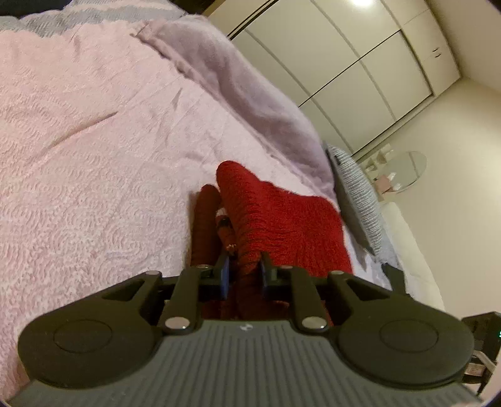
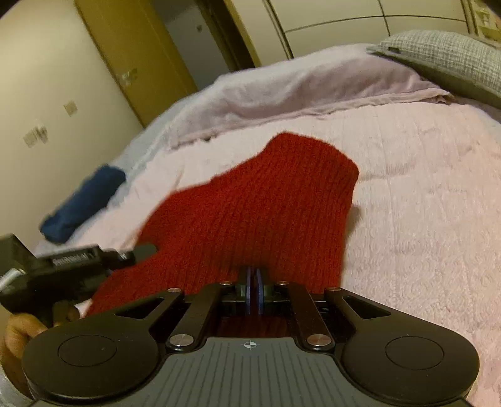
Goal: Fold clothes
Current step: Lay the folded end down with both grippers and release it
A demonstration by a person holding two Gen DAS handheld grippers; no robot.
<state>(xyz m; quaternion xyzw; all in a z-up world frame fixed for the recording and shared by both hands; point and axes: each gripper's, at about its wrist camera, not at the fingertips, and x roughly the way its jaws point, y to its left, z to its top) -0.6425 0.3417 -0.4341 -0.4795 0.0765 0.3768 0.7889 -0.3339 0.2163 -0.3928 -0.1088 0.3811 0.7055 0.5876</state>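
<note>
Between both tools: red knit sweater (image 2: 263, 206) pinched by left gripper (image 1: 245, 269) and right gripper (image 2: 253, 278); keep edges level, taut

You get warm, dim indoor light from a ceiling lamp (image 1: 362, 2), which blows out to white glare at the top of the left view. Both fisheye views bend the wardrobe doors (image 1: 344, 69) and go black in the corners. Your blue bundle (image 2: 83, 205) and the door frame (image 2: 131, 59) smear with motion blur; shadows stay soft.
</note>
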